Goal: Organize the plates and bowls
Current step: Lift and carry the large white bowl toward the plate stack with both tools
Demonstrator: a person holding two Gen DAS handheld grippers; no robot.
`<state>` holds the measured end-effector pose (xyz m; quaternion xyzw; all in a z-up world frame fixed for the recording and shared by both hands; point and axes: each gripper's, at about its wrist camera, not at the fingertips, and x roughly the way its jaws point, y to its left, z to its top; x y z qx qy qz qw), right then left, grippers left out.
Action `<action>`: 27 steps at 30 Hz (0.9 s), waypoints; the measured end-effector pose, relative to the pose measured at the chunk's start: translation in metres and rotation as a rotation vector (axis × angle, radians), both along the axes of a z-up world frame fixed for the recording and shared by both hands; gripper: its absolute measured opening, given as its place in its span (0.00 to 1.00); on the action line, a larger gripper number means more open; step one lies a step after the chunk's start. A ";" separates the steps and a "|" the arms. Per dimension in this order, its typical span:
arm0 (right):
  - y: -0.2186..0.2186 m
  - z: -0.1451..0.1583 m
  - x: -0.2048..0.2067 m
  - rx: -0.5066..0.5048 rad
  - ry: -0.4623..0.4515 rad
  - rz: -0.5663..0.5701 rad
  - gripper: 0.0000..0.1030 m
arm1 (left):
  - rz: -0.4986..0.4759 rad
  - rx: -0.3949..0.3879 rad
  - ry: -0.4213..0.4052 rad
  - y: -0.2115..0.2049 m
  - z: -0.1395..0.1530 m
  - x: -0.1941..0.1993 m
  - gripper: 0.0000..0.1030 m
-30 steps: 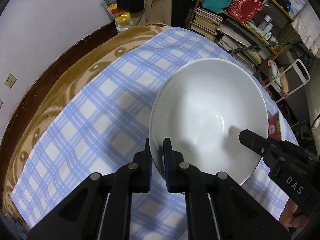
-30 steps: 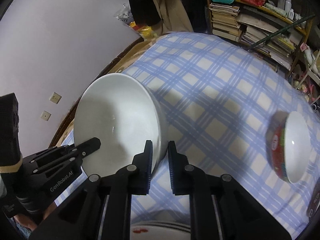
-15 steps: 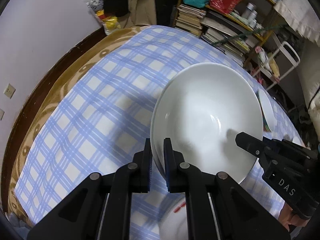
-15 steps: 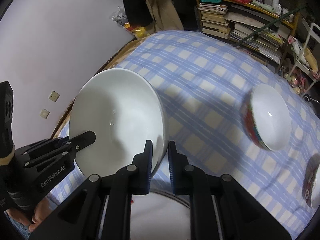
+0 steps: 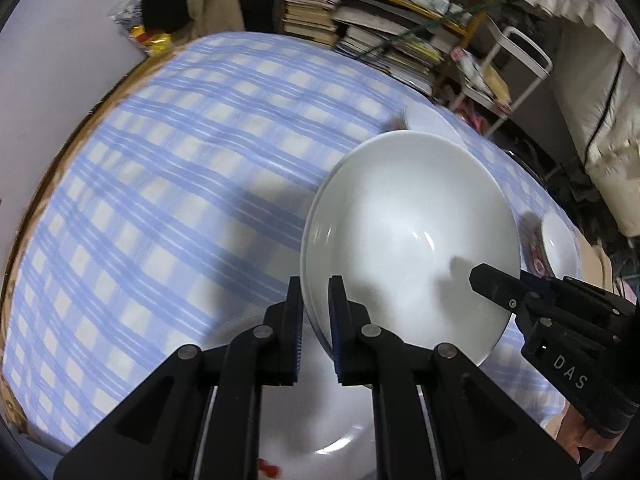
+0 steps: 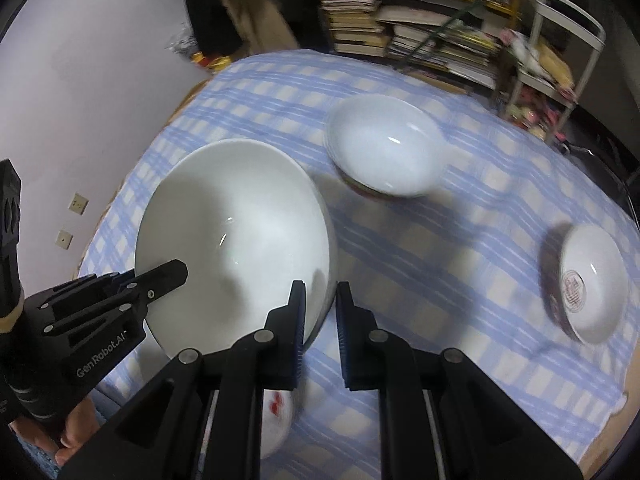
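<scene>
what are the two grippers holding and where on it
Both hold the large white bowl by its rim: the left gripper on one side, the right gripper on the opposite side.

A lived-in room of a home: the surface (image 6: 460,240) wears a blue checked cloth (image 5: 180,184), behind it a shelf (image 6: 420,40) sags with piled books and magazines (image 5: 384,48), a white metal cart (image 6: 560,52) stands crammed with packets, and wall sockets (image 6: 72,216) dot the plain wall.
</scene>
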<state>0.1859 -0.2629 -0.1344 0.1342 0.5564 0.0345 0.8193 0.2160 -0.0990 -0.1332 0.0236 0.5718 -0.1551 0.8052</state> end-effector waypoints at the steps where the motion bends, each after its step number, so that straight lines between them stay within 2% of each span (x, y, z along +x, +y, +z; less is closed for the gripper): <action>1: -0.006 -0.001 -0.005 0.001 0.004 -0.007 0.15 | -0.009 0.004 0.002 -0.007 -0.001 -0.004 0.12; 6: -0.029 -0.003 -0.029 -0.017 0.022 -0.024 0.15 | -0.066 0.026 -0.003 -0.037 -0.001 -0.024 0.12; 13: -0.061 -0.014 -0.057 0.041 0.034 -0.101 0.15 | -0.110 0.042 0.018 -0.065 -0.007 -0.043 0.12; 15: -0.070 -0.021 -0.063 0.083 0.067 -0.129 0.15 | -0.118 0.056 0.026 -0.071 -0.011 -0.047 0.12; 27: -0.078 -0.039 -0.076 0.069 0.115 -0.142 0.15 | -0.127 0.098 0.086 -0.086 -0.033 -0.066 0.13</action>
